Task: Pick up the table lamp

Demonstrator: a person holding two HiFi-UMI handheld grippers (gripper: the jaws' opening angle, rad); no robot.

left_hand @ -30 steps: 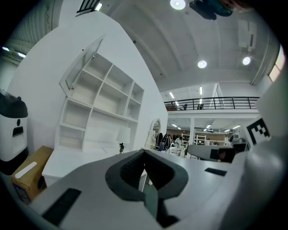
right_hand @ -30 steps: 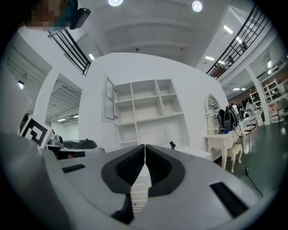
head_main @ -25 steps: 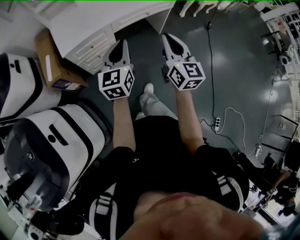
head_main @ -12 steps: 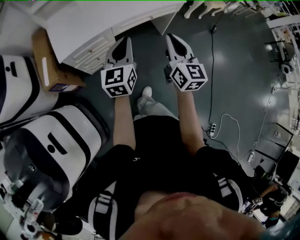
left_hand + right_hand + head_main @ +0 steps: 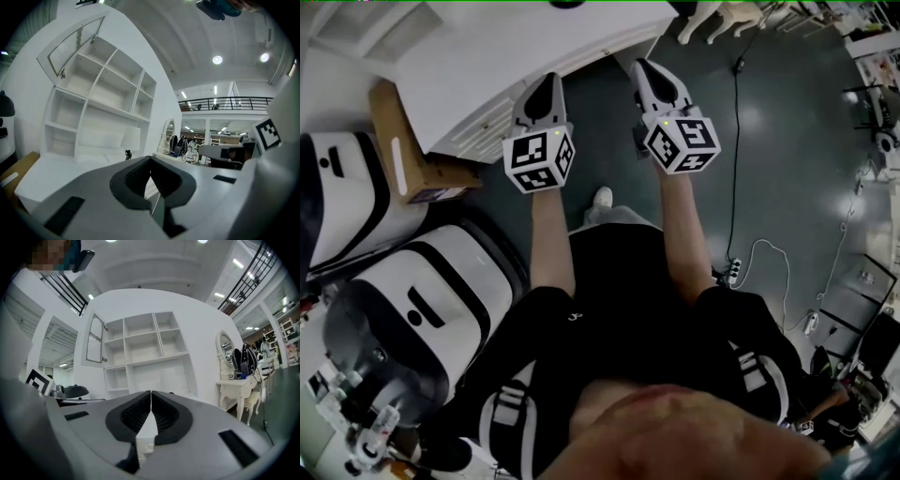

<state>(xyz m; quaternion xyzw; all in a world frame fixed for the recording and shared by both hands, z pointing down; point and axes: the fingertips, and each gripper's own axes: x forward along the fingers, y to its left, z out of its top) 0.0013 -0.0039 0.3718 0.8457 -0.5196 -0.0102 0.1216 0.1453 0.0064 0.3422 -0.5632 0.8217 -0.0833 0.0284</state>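
Observation:
The table lamp (image 5: 131, 139) has a white shade on a small dark stand. It sits at the back of the white desk (image 5: 70, 164), under the shelf unit, well ahead of my left gripper (image 5: 151, 159). That gripper's jaws meet at the tips with nothing between them. In the head view both grippers are held side by side over the dark floor, the left gripper (image 5: 547, 82) at the desk's front edge (image 5: 502, 103) and the right gripper (image 5: 643, 67) beside it. My right gripper (image 5: 151, 393) is shut and empty, and points at the shelf unit (image 5: 145, 350).
A cardboard box (image 5: 405, 141) lies on the floor left of the desk. Two large white machines (image 5: 412, 300) stand at the left. A white dressing table with an oval mirror (image 5: 233, 383) stands to the right. A cable and power strip (image 5: 733, 270) lie on the floor.
The person has walked forward. The desk and box have come nearer in the head view, and both grippers now reach the desk's front edge. The jaws stayed as they were.

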